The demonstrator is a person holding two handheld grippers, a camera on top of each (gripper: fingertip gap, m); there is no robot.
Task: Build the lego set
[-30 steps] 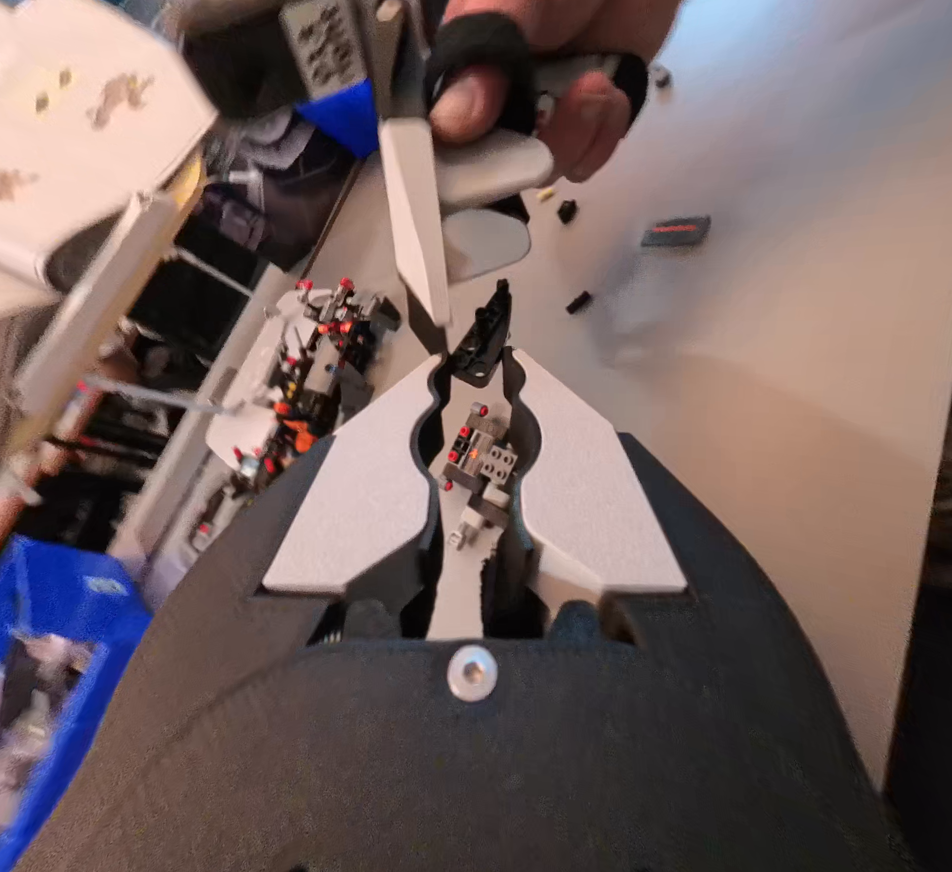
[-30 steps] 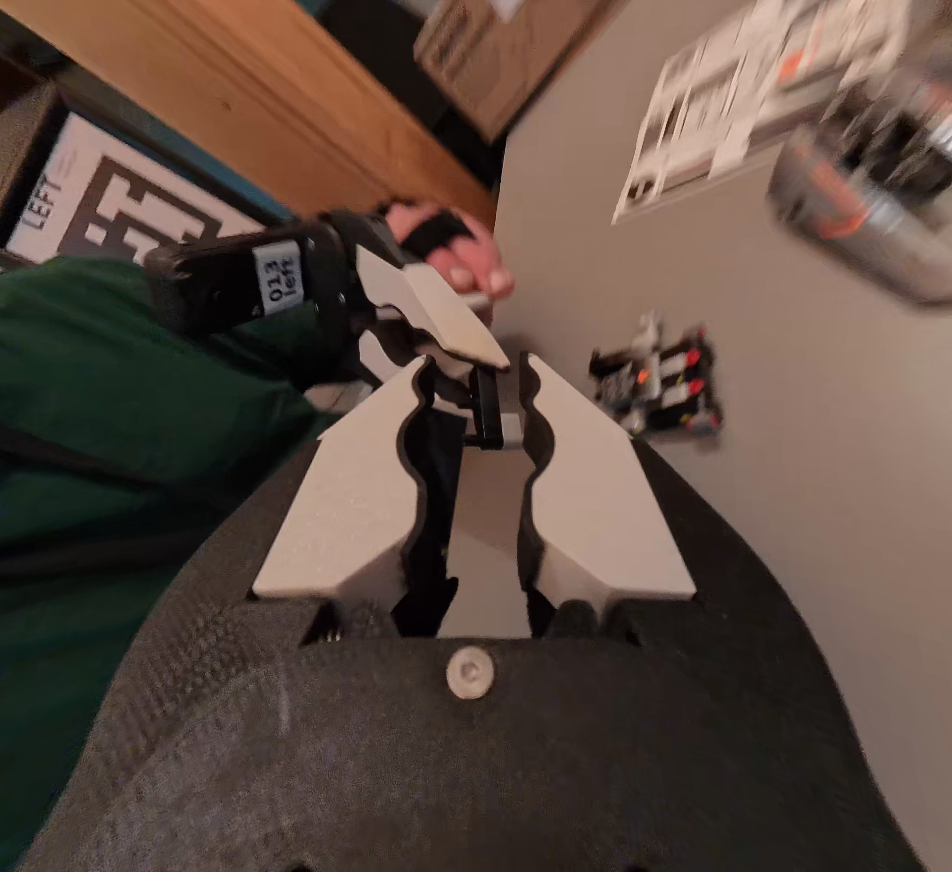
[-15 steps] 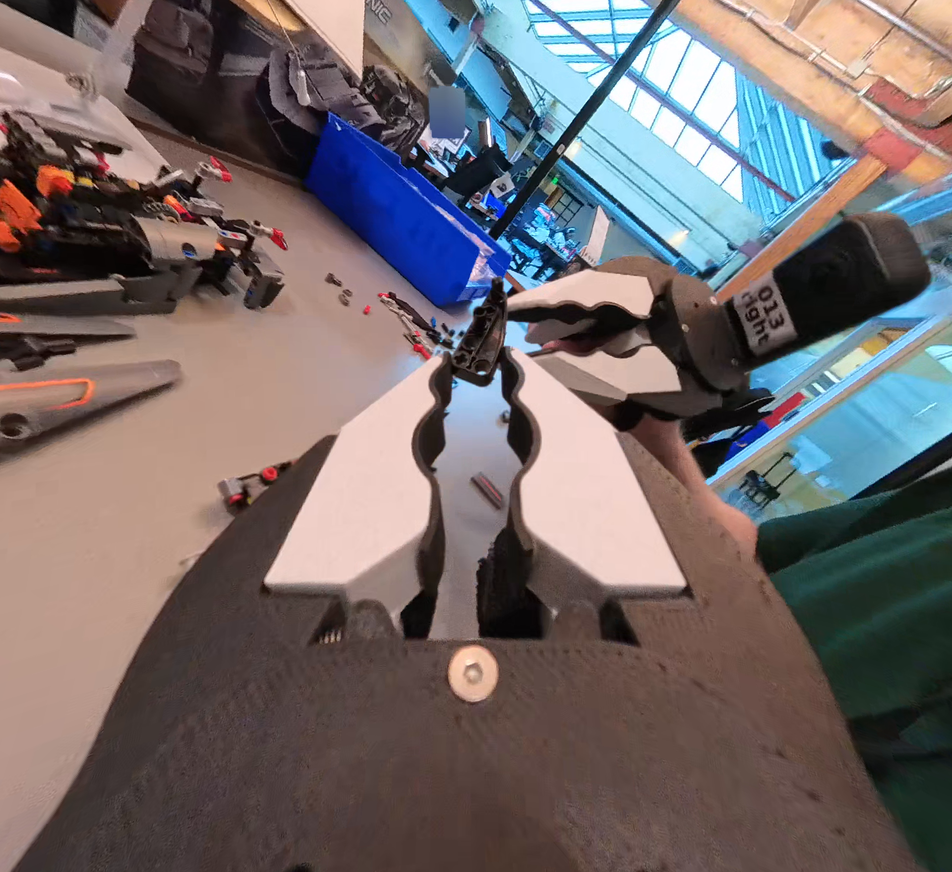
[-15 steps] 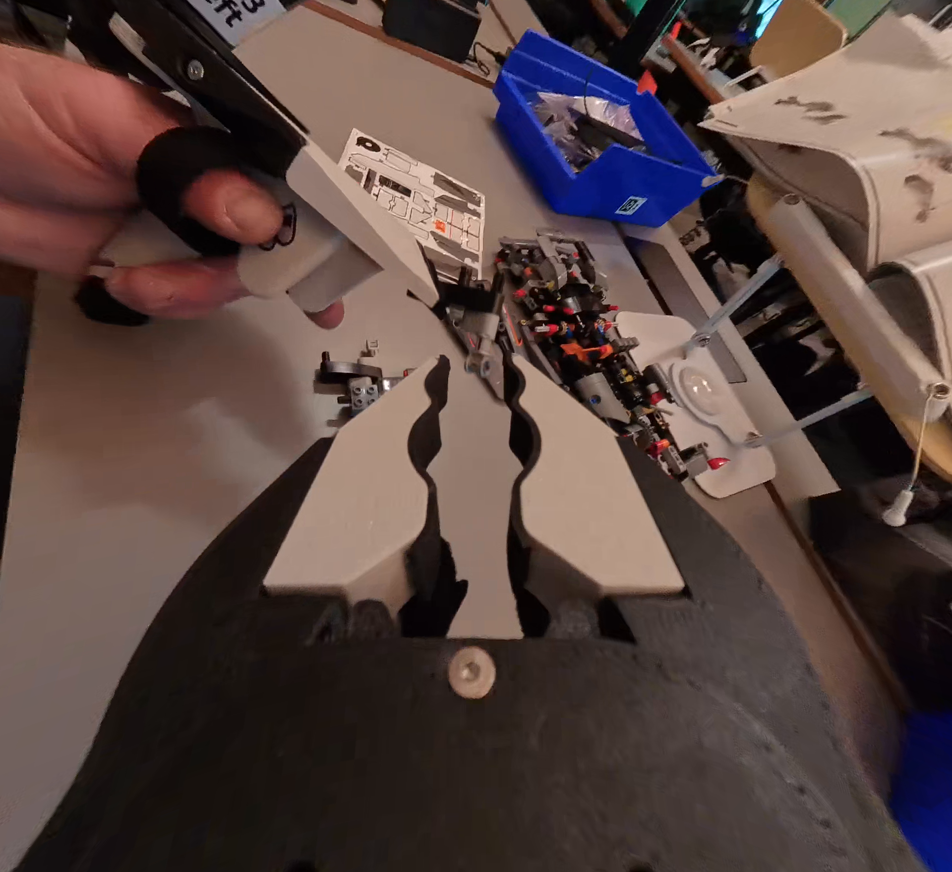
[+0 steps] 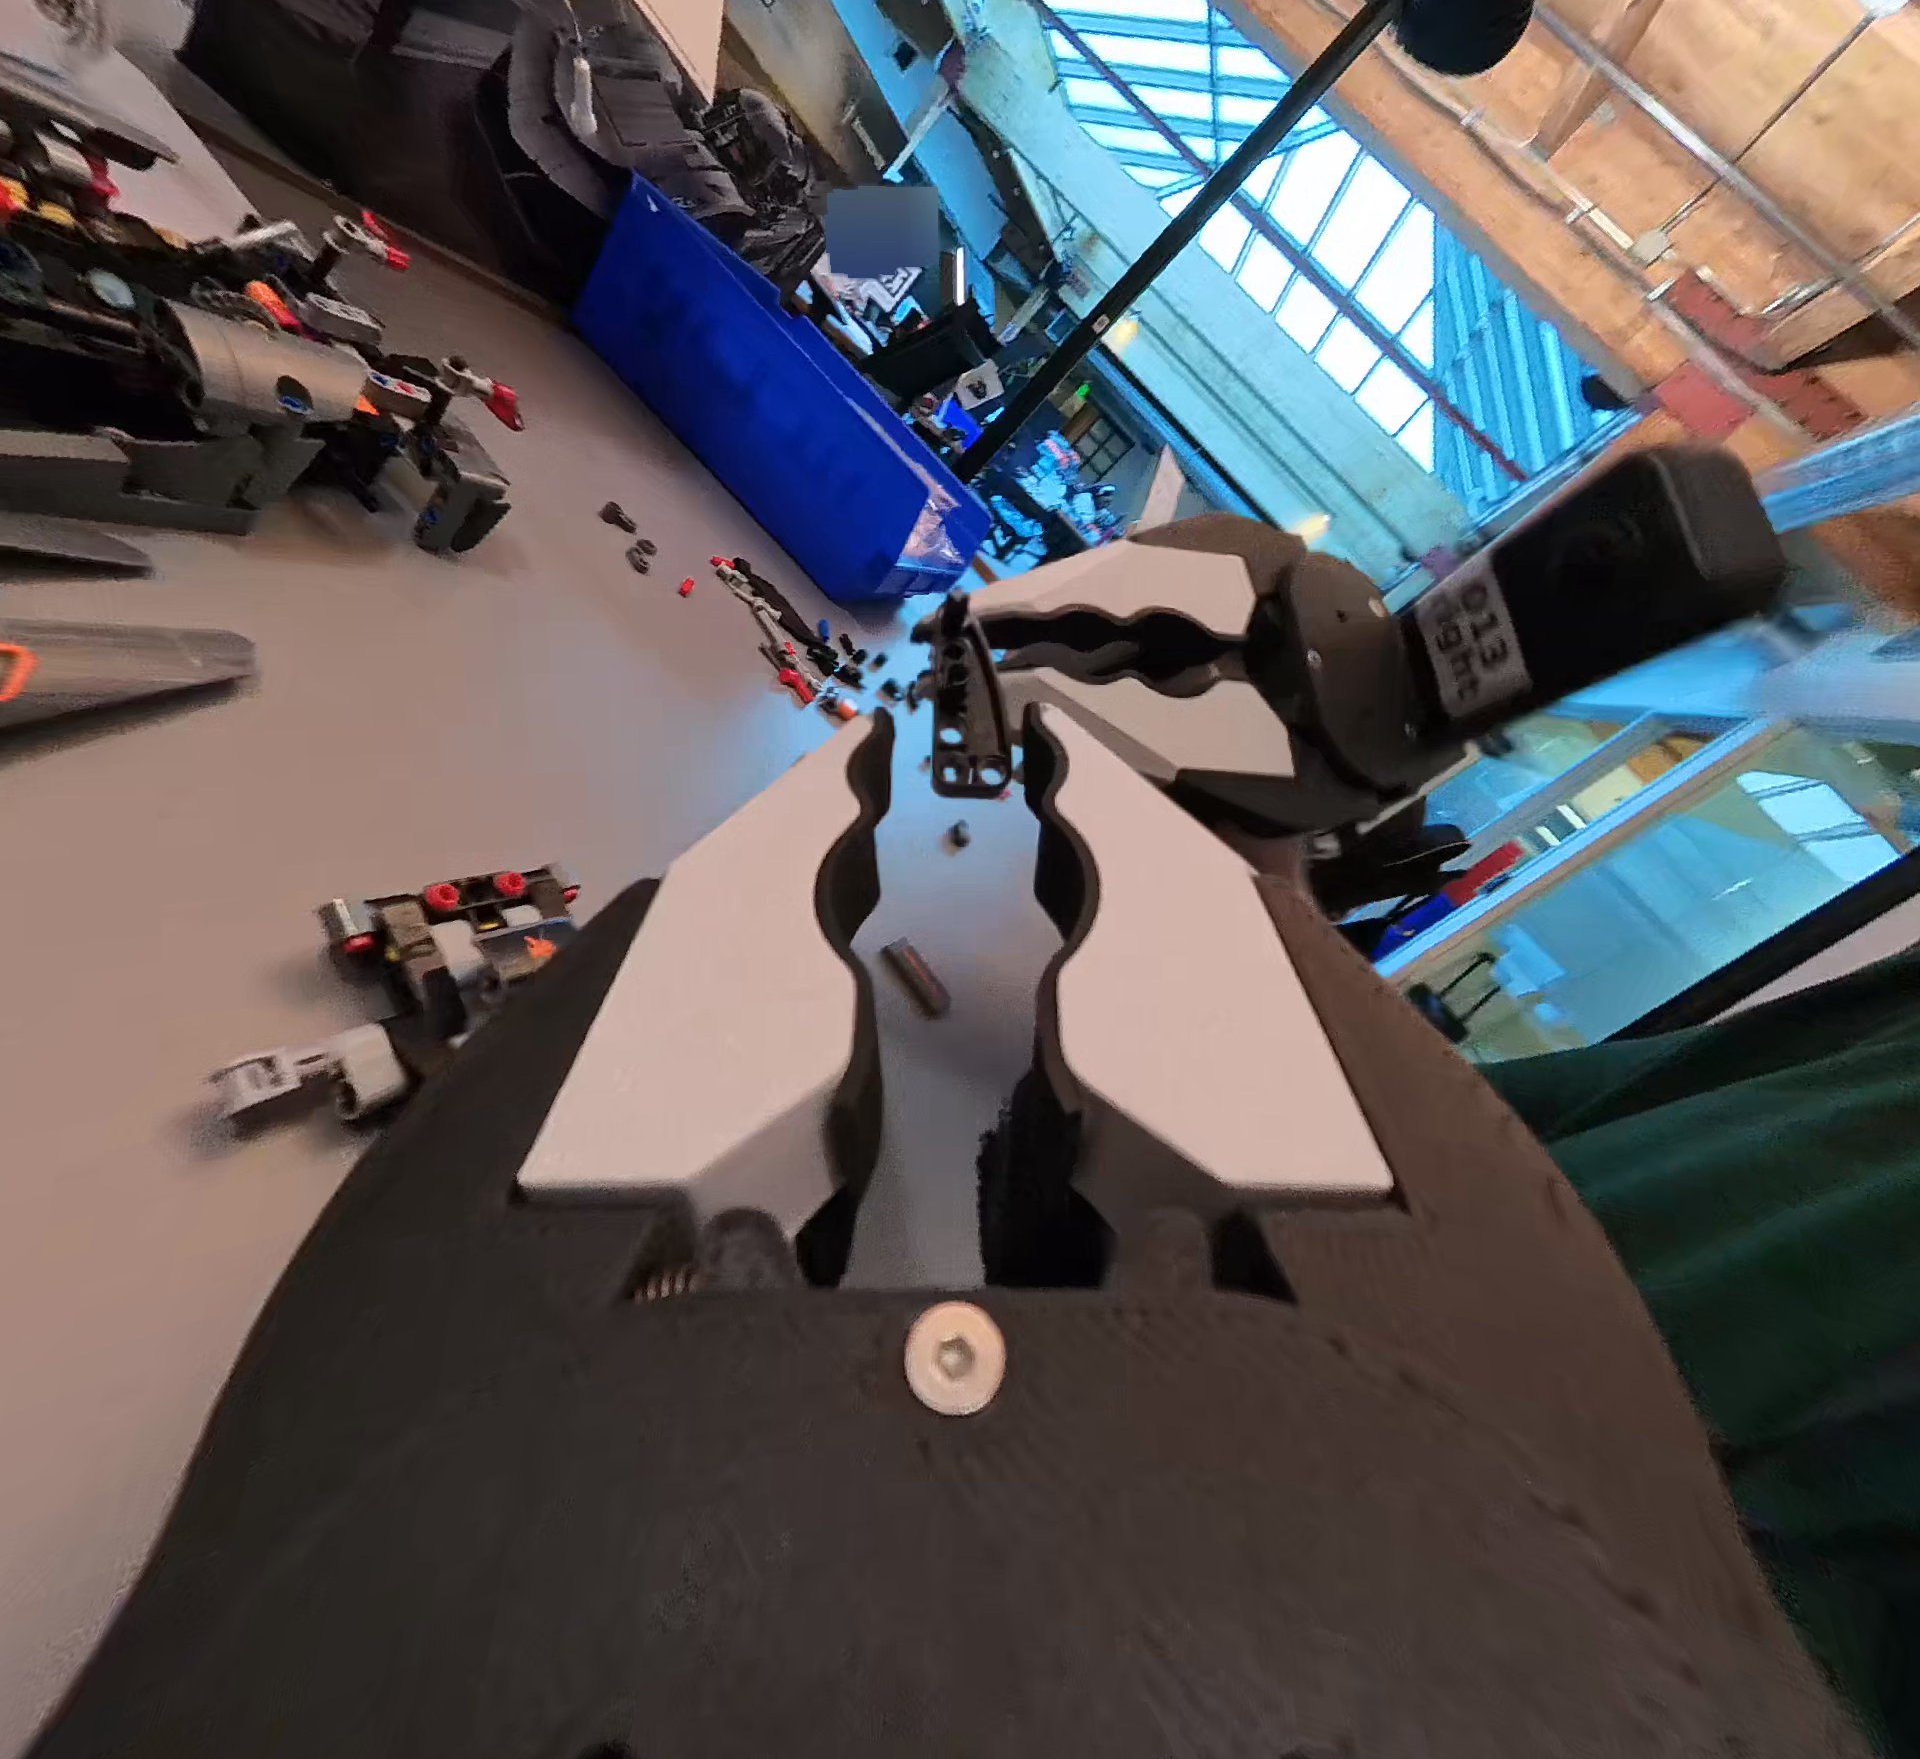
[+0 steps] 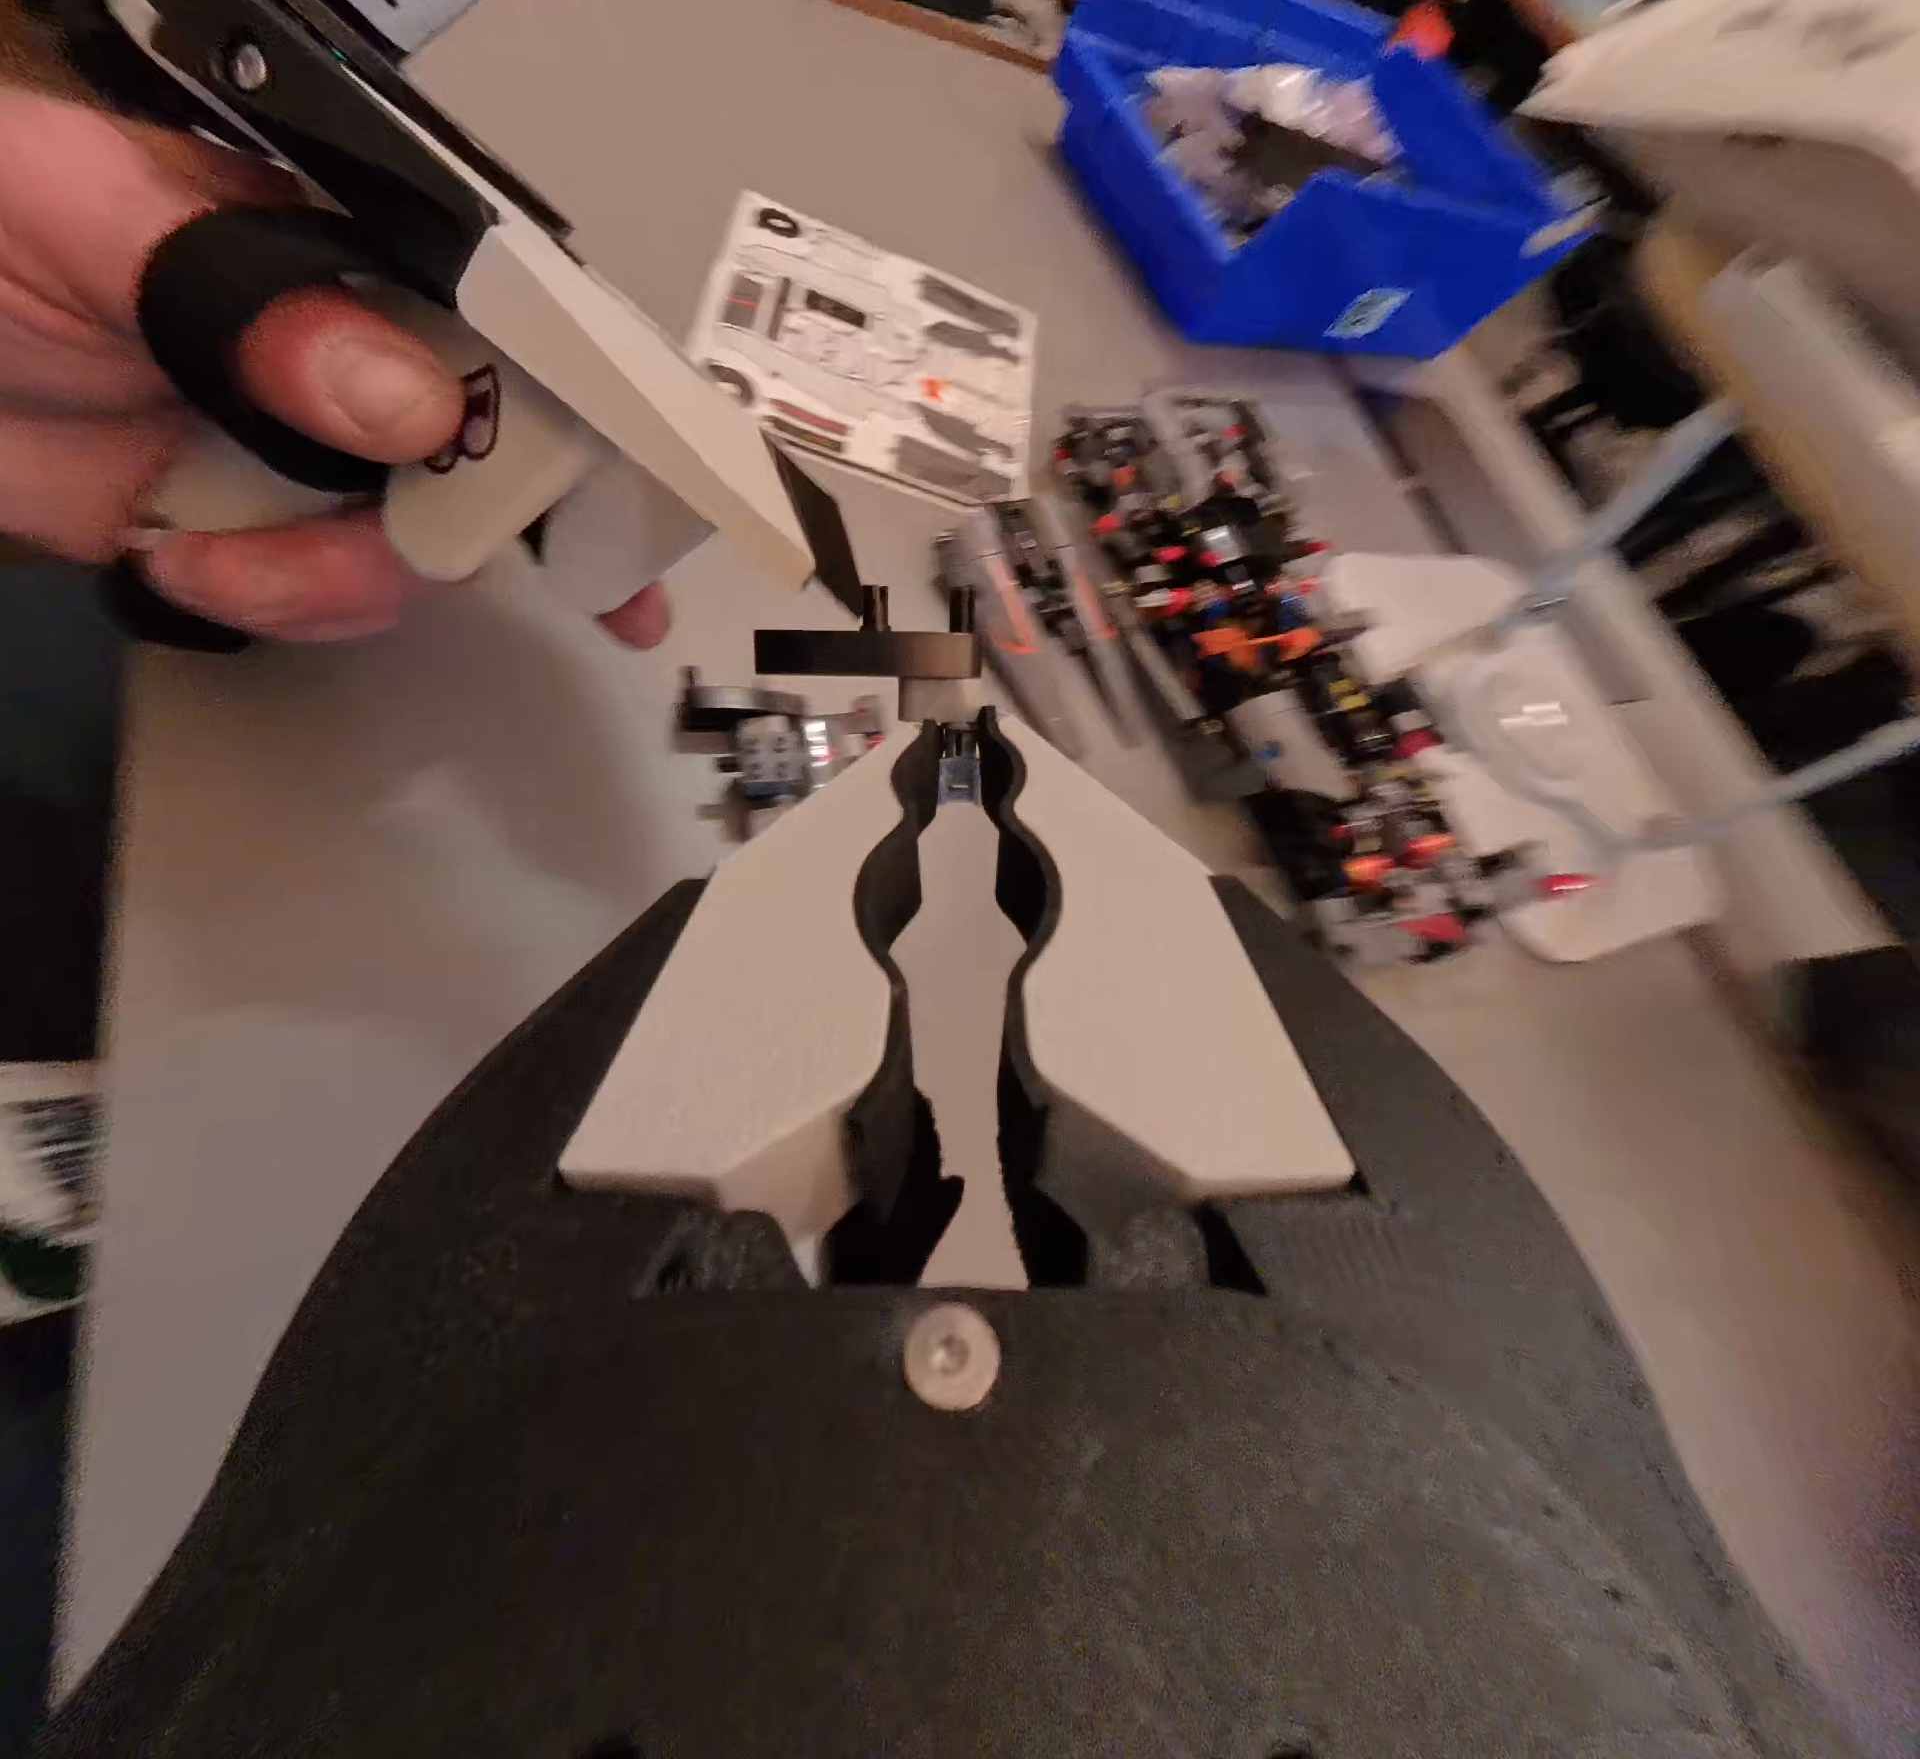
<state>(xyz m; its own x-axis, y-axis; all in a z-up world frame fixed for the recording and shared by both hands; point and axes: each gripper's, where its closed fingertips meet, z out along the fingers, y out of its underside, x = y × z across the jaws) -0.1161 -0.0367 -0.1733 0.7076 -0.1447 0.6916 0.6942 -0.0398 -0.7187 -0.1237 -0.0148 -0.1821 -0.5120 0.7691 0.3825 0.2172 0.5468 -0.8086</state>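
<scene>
Passing from the now-parted left gripper, the black lego piece sits pinched in the right gripper, handover apparently done, ready for fitting.

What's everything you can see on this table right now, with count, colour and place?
black piece: one, black with pins, held off the table at the right tongs' tips
car build: one, black and grey with red and orange bits, right side of the table
small assembly: one, grey and black, mid-table
sheet: one, white, printed, behind the build
bin: one, blue, far edge
loose bits: several, black and red, near the bin
table: one, grey
sleeve: green
hand: one, holding the left tongs
left tongs: open
right tongs: shut on the black piece
</scene>
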